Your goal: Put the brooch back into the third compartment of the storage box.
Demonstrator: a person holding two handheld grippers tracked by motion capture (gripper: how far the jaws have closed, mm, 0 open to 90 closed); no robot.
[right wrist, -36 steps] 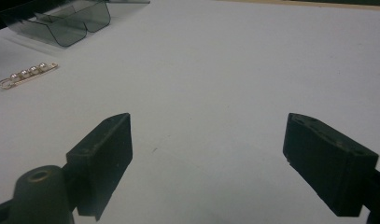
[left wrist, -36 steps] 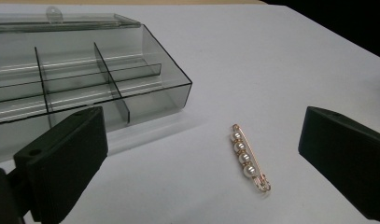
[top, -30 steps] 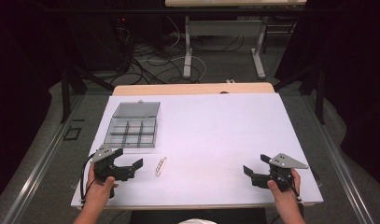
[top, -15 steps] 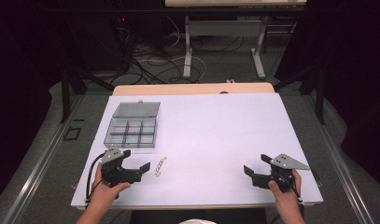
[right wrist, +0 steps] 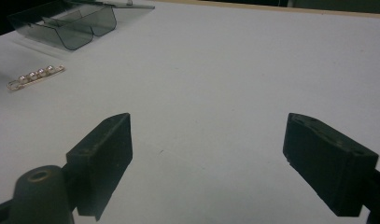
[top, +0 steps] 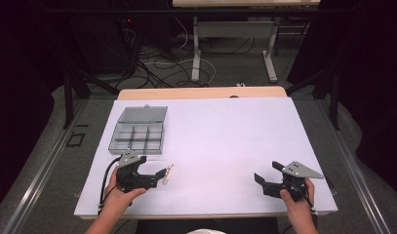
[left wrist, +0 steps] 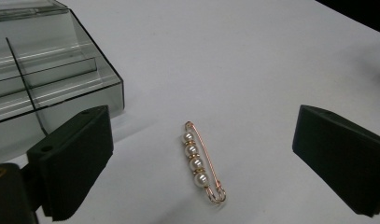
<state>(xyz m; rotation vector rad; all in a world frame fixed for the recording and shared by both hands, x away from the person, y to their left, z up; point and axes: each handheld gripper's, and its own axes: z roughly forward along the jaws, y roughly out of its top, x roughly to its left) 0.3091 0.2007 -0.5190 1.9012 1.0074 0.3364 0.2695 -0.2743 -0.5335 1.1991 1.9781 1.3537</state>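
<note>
Between left tool's (left wrist: 197, 163) jaws — pearl pin (left wrist: 201, 162)

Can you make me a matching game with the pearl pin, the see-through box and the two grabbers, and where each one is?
Things:
1. pearl pin
2. compartment box
3. left gripper
4. right gripper

Places or states:
A. lid open, at the table's far left
B. open, over bare table at the near right
C. lying flat on the white table, untouched
D. open, jaws on either side of the pin

Pairs: 1-C, 2-A, 3-D, 4-B
</note>
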